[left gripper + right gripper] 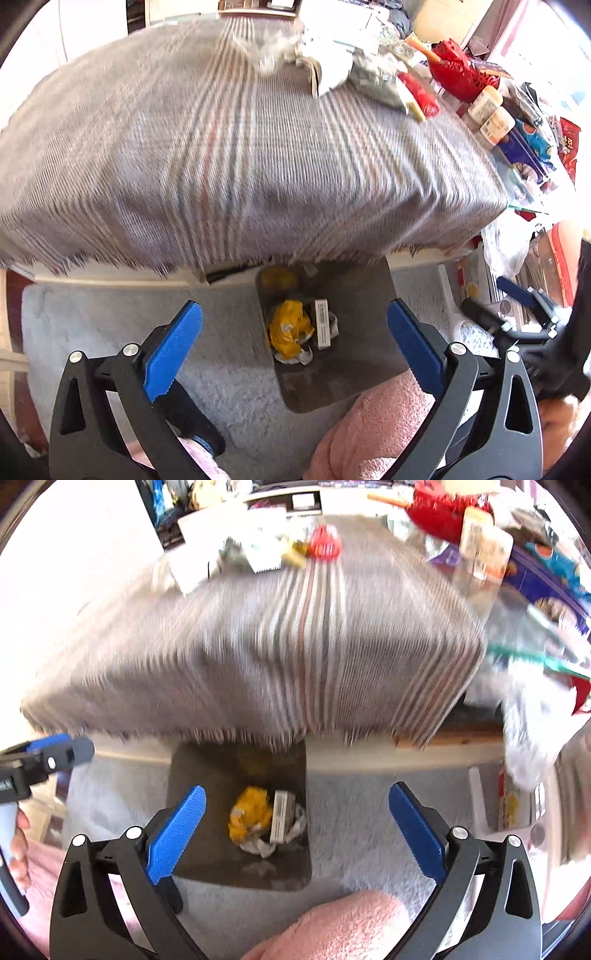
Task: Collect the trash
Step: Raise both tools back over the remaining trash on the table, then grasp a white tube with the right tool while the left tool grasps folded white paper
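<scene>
Bin [369, 295]: dark, square-mouthed with rounded corners, standing on pale carpet [110, 332] at the foot of a table draped in a striped grey cloth [221, 147]; its far rim is tucking under the cloth's fringe.

Trash, lying inside the bin, well below both tongs:
- Yellow wrapper [290, 328], crumpled, glossy, with a small label showing.
- White box [322, 325], slim and oblong, its long axis running from the near side toward the table, leaning against the wrapper's right side.
- White crumpled paper [304, 356], poking out beneath the two.

Left gripper [295, 354]: jaws standing wide apart, blue ridged pads bare, nothing between them; the trash is showing in the gap, far beneath.

Right gripper [297, 834]: jaws likewise spread wide and holding nothing; the wrapper [249, 818] and box [280, 818] are lying below, nearer its left pad.

More litter [332, 62] is sitting on the cloth's far end, blurred.

Pink fleece knee [343, 923] is showing at the lower edge.
</scene>
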Motion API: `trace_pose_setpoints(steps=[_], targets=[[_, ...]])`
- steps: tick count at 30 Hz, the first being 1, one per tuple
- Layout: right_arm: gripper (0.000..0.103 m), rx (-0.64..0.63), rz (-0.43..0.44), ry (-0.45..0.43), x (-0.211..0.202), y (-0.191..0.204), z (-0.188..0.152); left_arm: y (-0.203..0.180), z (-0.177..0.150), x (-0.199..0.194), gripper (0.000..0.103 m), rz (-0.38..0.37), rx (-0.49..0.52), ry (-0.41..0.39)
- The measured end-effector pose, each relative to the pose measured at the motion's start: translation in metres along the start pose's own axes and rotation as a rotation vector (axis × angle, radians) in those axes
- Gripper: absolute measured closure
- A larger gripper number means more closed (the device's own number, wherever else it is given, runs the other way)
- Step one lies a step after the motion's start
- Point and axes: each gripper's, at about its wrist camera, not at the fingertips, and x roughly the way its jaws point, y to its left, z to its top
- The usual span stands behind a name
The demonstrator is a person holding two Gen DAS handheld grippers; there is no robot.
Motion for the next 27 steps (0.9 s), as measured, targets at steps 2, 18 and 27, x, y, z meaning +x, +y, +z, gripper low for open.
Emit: trace_pose_setpoints(steps=[2,18,27], targets=[[0.003,0.001,0.013,-0.022,-0.008,0.001,0.014,0.003,0.010,-0.006,0.008,0.003,0.010,-0.008],[0.004,0.001,0.059,-0.104,-0.002,-0.007,0.142,-0.015,0.123,-0.001,0.008,0.029,0.082,-0.085],[0.072,-0.074,0.077,-0.058,0.043,0.000,0.191,-0.026,0.159,0.035,0.017,0.040,0.113,-0.045]])
